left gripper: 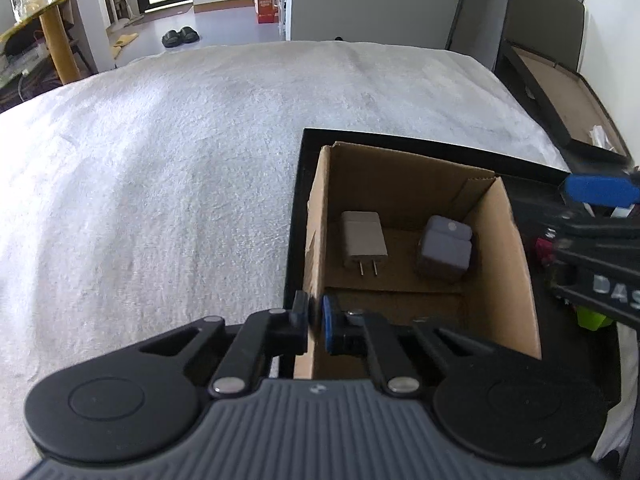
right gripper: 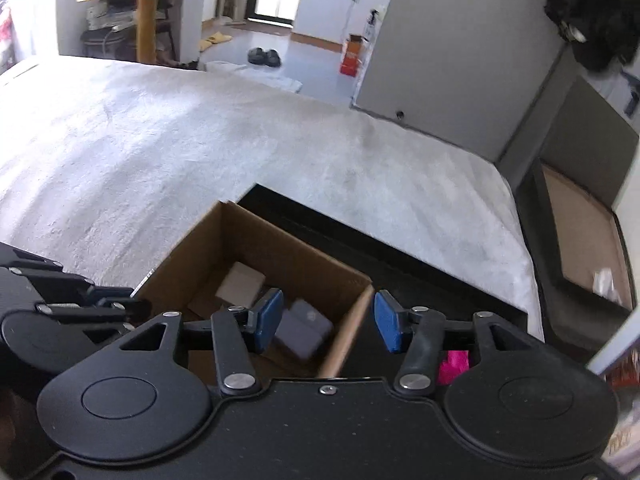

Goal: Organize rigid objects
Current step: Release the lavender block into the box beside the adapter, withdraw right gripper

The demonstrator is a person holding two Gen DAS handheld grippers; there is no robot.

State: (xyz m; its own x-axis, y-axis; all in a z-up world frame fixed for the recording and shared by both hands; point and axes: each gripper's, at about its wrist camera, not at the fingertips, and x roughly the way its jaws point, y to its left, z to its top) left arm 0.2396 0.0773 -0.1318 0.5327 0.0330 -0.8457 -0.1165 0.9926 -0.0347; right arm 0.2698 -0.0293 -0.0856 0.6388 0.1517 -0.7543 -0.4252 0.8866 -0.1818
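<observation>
A: Where are the chargers?
B: White charger (left gripper: 364, 238) and grey adapter (left gripper: 444, 246) lie inside the cardboard box (left gripper: 504, 248); my left gripper (left gripper: 316, 326) pinches its wall; right gripper (right gripper: 328, 322) gapes empty.

You have an open cardboard box (left gripper: 496, 248) sitting inside a shallow black tray (left gripper: 298, 200) on the white plush cover. Its top is open and its brown walls stand upright. One near-left wall edge is pinched between the pads of your left gripper (left gripper: 316, 324).

On the box floor you see a white wall charger (left gripper: 364, 238) lying flat, its two metal prongs pointing toward you. Well apart from it, against the right wall, lies a grey, squarish adapter (left gripper: 444, 246) with a small round mark on its top face.

From the right wrist view the same box (right gripper: 208, 256) shows both pieces, the grey one (right gripper: 304, 330) nearer you.
</observation>
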